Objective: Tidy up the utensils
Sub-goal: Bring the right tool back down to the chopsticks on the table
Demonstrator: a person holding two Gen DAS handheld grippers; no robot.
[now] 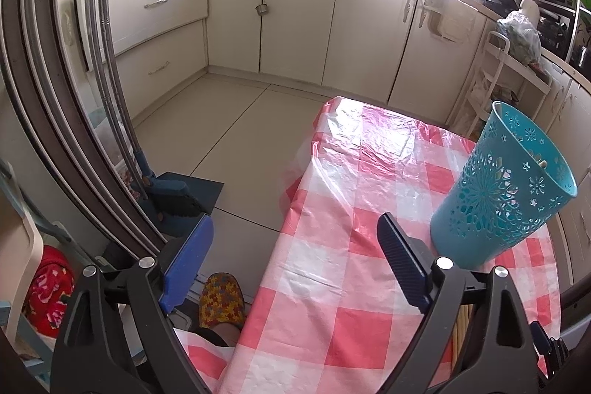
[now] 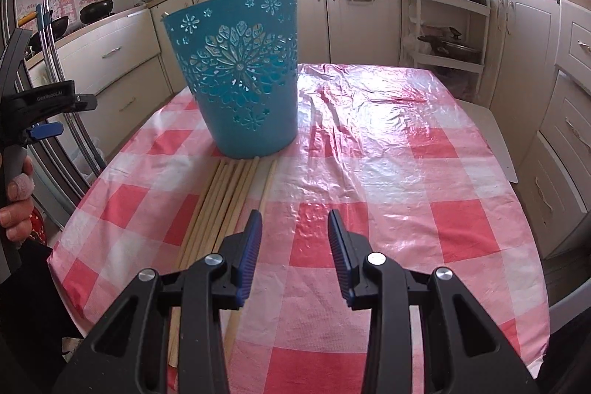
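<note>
Holding my left gripper wide apart and empty, cup right of its jaws. My right gripper is part-open, empty; chopsticks lie left of its jaws, touching the cup, so a careless grab risks scattering them off the desk.

just behind the right gripper, the near ends of the chopsticks vanish under its black frame. ahead of it, their far tips tuck against the blue holder, whose inside can't be seen. the left gripper hides all but a sliver of them, and the holder's contents stay unclear.
</note>
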